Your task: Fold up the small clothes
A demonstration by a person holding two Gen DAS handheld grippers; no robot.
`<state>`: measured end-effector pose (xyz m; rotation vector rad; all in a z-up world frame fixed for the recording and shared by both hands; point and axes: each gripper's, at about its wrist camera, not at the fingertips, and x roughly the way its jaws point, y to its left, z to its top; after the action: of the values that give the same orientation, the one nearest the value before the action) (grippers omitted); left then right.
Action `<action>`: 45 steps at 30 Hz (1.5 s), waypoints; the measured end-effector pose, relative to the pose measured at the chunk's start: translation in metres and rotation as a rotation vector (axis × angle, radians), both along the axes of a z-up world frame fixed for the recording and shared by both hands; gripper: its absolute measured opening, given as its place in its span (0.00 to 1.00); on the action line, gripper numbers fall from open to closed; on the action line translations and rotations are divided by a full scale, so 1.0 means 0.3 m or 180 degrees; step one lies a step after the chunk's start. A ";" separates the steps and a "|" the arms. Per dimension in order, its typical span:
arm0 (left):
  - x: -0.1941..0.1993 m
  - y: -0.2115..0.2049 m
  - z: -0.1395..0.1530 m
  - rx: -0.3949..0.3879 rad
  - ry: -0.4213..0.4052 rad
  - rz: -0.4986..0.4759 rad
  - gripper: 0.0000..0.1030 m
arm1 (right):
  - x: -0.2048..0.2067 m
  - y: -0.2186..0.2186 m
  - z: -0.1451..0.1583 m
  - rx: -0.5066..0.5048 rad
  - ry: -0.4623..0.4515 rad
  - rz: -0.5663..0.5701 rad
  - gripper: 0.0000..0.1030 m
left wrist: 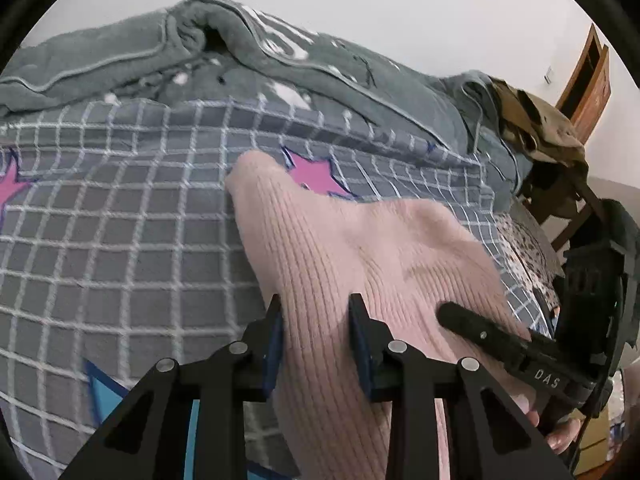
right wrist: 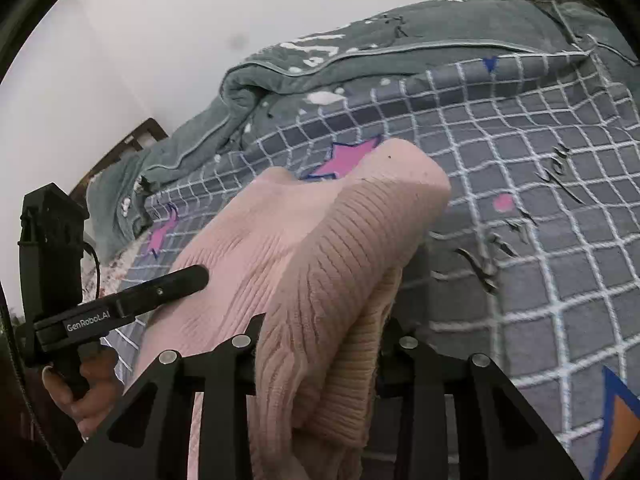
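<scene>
A pink ribbed knit garment [left wrist: 360, 264] lies bunched on a grey checked bedsheet [left wrist: 120, 220]. My left gripper [left wrist: 316, 308] has its jaws on either side of a fold of the knit, shut on it. The right gripper [left wrist: 460, 312] shows at the right of the left wrist view, its tip on the garment. In the right wrist view the garment [right wrist: 320, 248] is gathered thickly between my right gripper's jaws [right wrist: 324, 328], which are shut on it. The left gripper [right wrist: 192, 276] shows at the left there, touching the knit.
A rumpled grey blanket [left wrist: 200, 52] lies along the far side of the bed. A wooden chair [left wrist: 588, 76] with olive clothes [left wrist: 536, 124] stands at the right. The sheet [right wrist: 540, 200] has pink stars and writing.
</scene>
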<state>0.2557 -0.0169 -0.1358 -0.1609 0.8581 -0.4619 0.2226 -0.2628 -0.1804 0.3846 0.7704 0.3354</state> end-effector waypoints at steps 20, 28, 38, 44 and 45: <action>0.077 0.239 -0.068 0.0342 -0.0125 0.0217 0.37 | 0.105 0.256 0.031 -0.0969 -0.0091 -0.0110 0.76; 0.079 0.294 -0.069 0.0028 0.0053 0.0231 0.44 | 0.127 0.320 0.032 -0.1121 -0.0065 0.0047 0.16; 0.037 0.254 -0.009 0.0056 -0.0090 0.0075 0.44 | 0.121 0.286 -0.033 -0.1289 -0.0054 -0.0141 0.16; -0.033 0.210 -0.030 0.0203 -0.0166 -0.0032 0.44 | 0.003 0.295 0.108 -0.1151 -0.0515 -0.0177 0.33; -0.046 0.208 -0.040 0.0245 -0.0186 -0.0008 0.44 | -0.016 0.314 0.111 -0.1137 -0.0597 -0.0102 0.36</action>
<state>0.2418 0.0453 -0.1478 -0.0752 0.8177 -0.4331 0.2179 -0.1686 -0.1470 0.0282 0.6240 0.1946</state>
